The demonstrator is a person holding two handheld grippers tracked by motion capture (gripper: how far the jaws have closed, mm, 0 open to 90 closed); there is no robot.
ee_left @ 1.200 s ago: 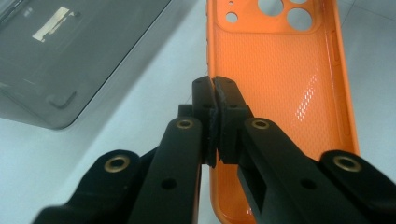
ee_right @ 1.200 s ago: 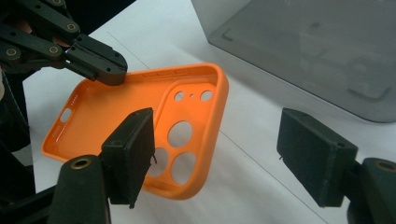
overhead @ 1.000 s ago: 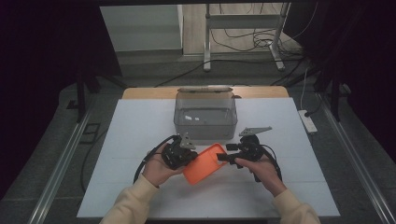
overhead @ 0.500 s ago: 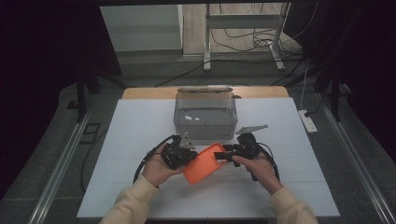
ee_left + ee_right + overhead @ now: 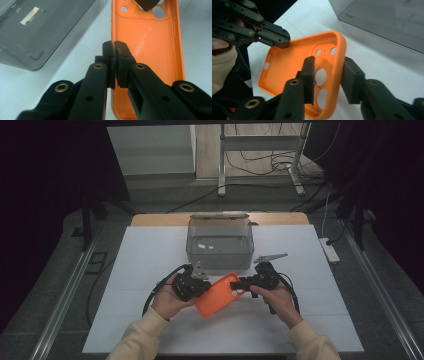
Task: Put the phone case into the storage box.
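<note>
Orange phone case [image 5: 218, 294] betw. both grippers: left gripper [image 5: 114, 58] clamped on side edge, right gripper [image 5: 329, 75] closing astride camera-end wall, seemingly untouching.

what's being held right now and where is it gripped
An orange phone case. The left gripper is shut on one long side edge; the right gripper, its fingers just closing, straddles the opposite side wall by the camera holes, not yet clamped.
</note>
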